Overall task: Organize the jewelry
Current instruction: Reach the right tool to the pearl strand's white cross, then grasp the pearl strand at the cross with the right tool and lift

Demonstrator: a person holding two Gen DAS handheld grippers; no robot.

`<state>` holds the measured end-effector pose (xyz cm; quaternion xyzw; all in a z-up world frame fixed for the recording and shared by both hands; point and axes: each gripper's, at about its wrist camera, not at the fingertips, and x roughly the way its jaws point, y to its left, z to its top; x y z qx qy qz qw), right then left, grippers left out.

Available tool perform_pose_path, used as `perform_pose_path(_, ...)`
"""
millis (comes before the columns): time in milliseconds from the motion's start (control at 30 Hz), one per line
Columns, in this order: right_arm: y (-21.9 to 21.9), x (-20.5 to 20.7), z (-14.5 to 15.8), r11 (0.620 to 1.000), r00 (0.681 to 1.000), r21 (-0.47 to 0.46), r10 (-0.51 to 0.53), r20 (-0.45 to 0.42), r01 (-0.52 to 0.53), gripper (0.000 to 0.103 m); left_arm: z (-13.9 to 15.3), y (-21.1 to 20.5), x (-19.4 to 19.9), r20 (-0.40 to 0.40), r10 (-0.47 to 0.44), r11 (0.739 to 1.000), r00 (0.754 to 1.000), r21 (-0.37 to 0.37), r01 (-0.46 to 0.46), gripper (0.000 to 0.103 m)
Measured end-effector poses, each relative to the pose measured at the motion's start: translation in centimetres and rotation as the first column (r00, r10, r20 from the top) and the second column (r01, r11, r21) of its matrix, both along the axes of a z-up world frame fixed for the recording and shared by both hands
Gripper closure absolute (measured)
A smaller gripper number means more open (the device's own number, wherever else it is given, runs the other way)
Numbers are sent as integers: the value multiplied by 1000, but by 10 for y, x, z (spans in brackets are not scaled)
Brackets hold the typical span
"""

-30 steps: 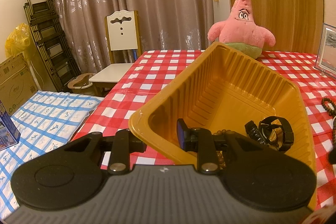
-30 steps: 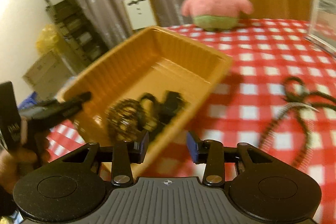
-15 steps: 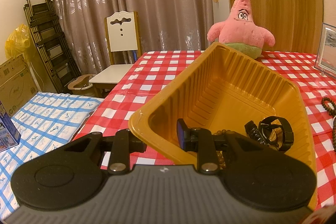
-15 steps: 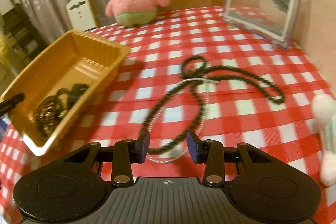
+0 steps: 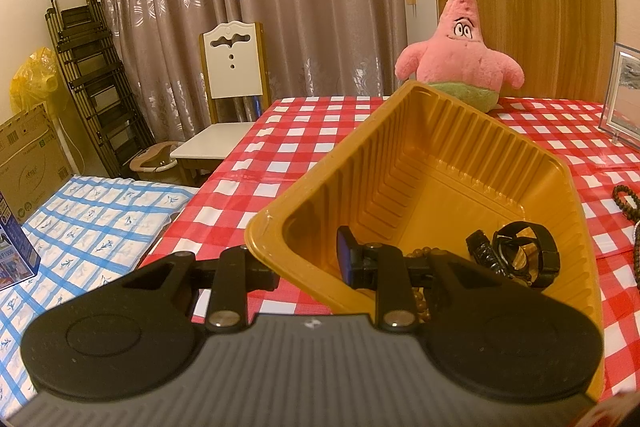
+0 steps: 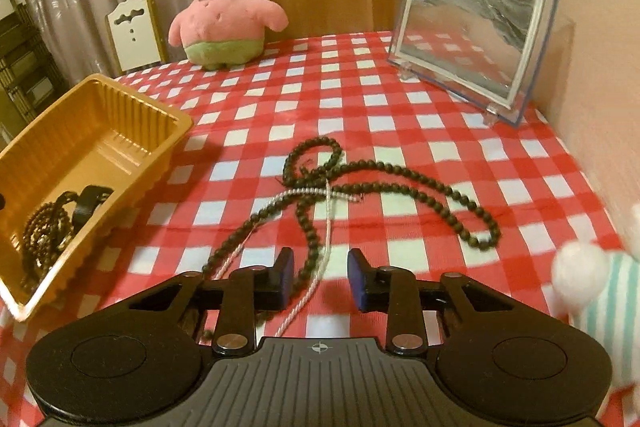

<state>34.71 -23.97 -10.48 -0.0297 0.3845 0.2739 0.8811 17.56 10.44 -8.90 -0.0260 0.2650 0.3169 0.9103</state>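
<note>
A yellow plastic tray (image 5: 440,163) sits on the red-checked table with a black watch (image 5: 524,251) and brown beads (image 5: 424,251) inside. My left gripper (image 5: 308,267) is shut on the tray's near corner wall, one finger inside and one outside. In the right wrist view a long dark bead necklace (image 6: 400,183) lies looped on the cloth, tangled with a thin white cord (image 6: 328,223). My right gripper (image 6: 320,271) is low over their near end. Its jaws are closing with beads and cord between them, and the pads are not pressing. The tray (image 6: 100,131) lies to its left.
A pink star plush (image 6: 224,15) sits at the table's far edge, with a standing picture frame (image 6: 472,39) at the far right. A striped soft toy (image 6: 600,291) is close on the right. Beyond the table's left edge are a chair (image 5: 232,67) and blue-checked bedding (image 5: 80,219).
My right gripper swung from over the tray rightward and down to the necklace on the cloth, and its jaws came closer together. The left gripper and tray stayed still.
</note>
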Motion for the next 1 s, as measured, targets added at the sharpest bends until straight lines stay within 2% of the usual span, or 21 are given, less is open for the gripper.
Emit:
perform_pose_path(433,31,51,-21,998,1000,-62,8,22,-7,83,-1,0,-1,-1,2,1000,1000,-2,-2,78)
perform_pose_path(533,38,54,-29,995,1000,-94,15,23,-13,93,-1,0,-1,-1,3,1000,1000,-2,-3,78)
perform_pose_path(567,39,54,-30,995,999,-97,20,37,-16,101,-1,0,-1,-1,2,1000,1000,-2,-2,78)
perform_pose_path(600,40,54,-31,995,999,-100,19,43,-15,101,-1,0,-1,-1,2,1000,1000,-2,-2,78)
perform_pose_path(800,31,45,-20,999,999,-47,13,41,-11,101,-1,0,-1,-1,3,1000,1000,-2,-3,78)
perform_pose_path(1000,14,16,9,998,999,68,-3,39,0,101,-1,1,-3,-1,3,1000,1000,-2,-3,78)
